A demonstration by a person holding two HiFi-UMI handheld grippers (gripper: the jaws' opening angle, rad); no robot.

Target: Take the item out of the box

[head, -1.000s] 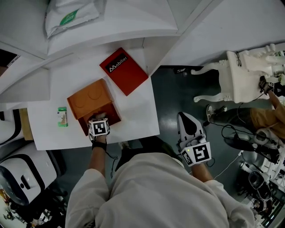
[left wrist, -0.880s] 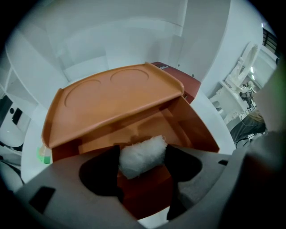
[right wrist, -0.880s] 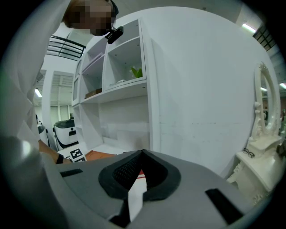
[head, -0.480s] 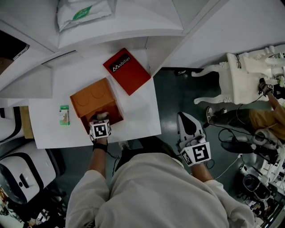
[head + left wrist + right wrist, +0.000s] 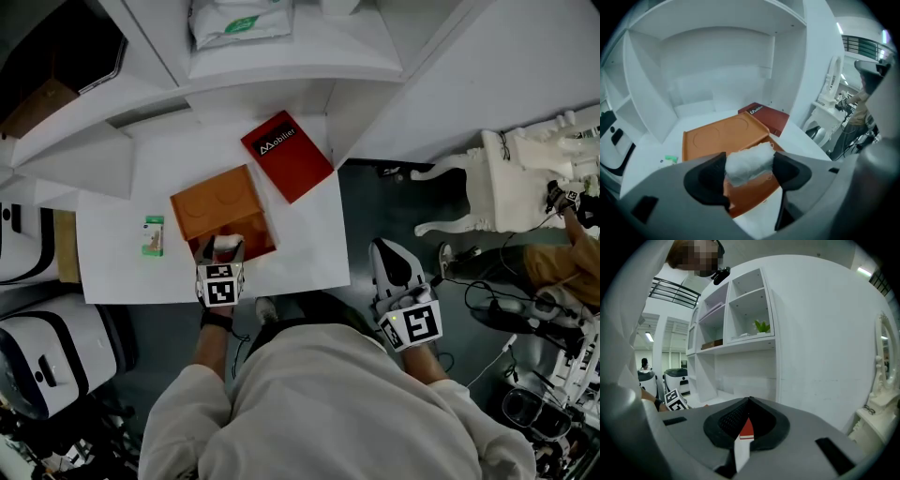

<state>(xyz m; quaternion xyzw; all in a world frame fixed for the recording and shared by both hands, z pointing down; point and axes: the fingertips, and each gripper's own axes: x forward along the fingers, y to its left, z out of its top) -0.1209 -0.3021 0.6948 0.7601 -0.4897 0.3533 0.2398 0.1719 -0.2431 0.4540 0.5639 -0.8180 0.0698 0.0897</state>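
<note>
Left gripper (image 5: 749,165): you have it clamped on one white fluffy wad (image 5: 746,160), one pad against each side. The wad sits over the 6 o'clock edge of the single orange box (image 5: 217,208), whose lid lies open. Whether the wad touches the box floor: cannot tell.

On the white table (image 5: 300,258):
- one red box (image 5: 287,155), at 1 o'clock of the orange one
- one green packet (image 5: 153,235), at 9 o'clock

Right gripper (image 5: 746,423): off the table at 4 o'clock, jaws pressed together.
</note>
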